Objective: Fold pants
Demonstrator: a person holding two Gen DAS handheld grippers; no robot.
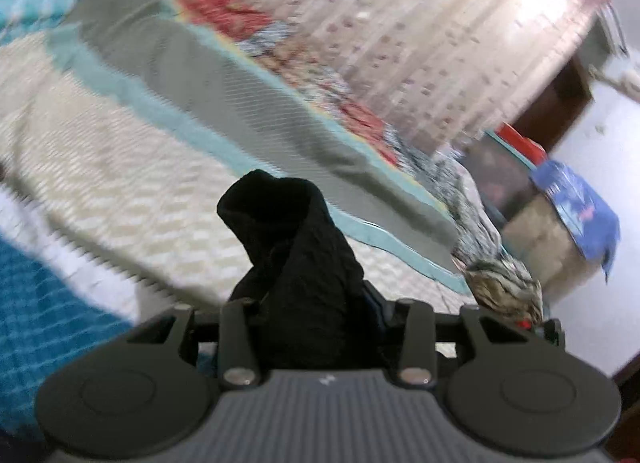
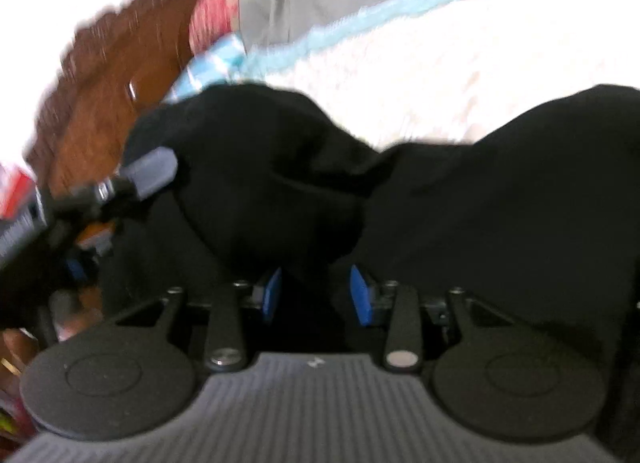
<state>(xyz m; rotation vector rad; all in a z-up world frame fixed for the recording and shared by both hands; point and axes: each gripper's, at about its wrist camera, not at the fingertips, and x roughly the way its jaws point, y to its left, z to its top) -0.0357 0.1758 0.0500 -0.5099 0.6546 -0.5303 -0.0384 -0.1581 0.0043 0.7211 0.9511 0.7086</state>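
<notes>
One pair of black pants (image 2: 280, 183). Two grippers: left gripper (image 1: 308, 303), right gripper (image 2: 316, 291). One cream bedspread (image 1: 100, 151), one grey blanket (image 1: 224, 91), one curtain (image 1: 440, 23), one blue cloth (image 1: 580, 215).

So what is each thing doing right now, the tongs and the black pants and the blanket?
Left tongs: closed on a bunch of black cloth.
Right tongs: closed on black cloth, blue pads showing.
Black pants: bunched up, not folded yet, held by both tongs.
Grey blanket: lying spread on the bed.
White bedcover: spread flat under it all.
</notes>
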